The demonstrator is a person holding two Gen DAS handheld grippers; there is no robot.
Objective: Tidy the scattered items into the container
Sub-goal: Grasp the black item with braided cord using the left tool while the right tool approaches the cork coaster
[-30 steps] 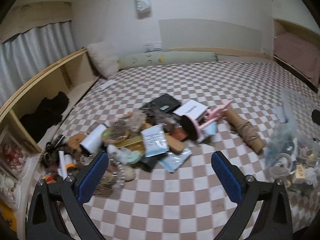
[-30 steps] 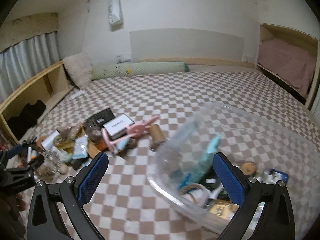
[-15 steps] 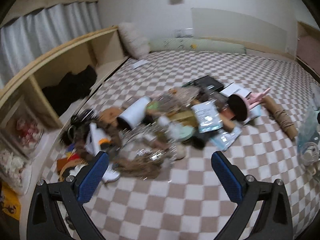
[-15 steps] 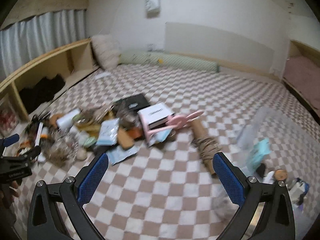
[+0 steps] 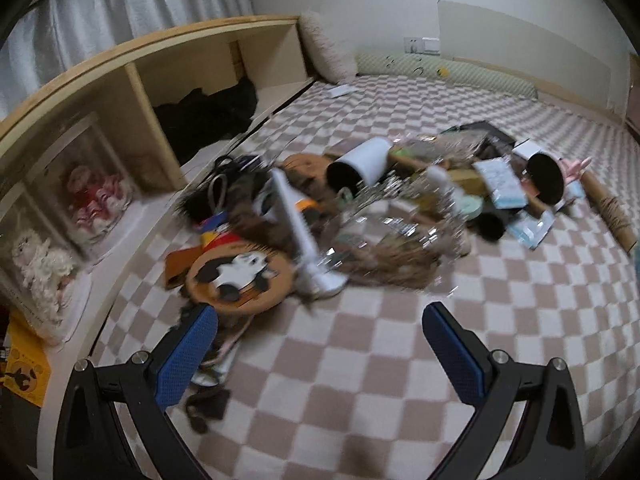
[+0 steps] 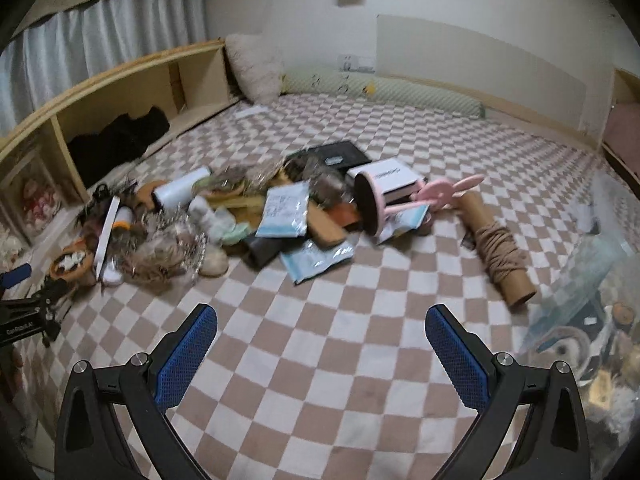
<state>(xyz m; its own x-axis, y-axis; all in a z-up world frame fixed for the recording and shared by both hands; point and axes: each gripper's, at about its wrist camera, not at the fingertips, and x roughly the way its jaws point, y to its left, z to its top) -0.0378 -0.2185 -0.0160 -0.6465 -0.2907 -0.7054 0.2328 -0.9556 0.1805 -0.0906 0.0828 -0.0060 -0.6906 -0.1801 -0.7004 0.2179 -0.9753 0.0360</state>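
A heap of scattered items lies on the checked bed cover. In the left wrist view my left gripper (image 5: 320,330) is open and empty, just short of a round panda coaster (image 5: 240,276) and a white stick-shaped tool (image 5: 298,232); a white tube (image 5: 362,166) lies behind. In the right wrist view my right gripper (image 6: 320,330) is open and empty over bare cover, in front of blue packets (image 6: 286,210), a pink mirror (image 6: 376,204) and a twine roll (image 6: 498,254). The clear container (image 6: 592,280) with items inside sits at the right edge.
A wooden shelf (image 5: 132,76) runs along the left of the bed, holding black cloth (image 5: 208,114) and boxed dolls (image 5: 94,200). A pillow (image 6: 256,68) and green bolster (image 6: 400,94) lie against the far wall. The left gripper shows at the right wrist view's left edge (image 6: 20,308).
Both grippers swung left. The left now faces the heap's left end, closer to the coaster. The right turned away from the container toward the heap. Both stayed open.
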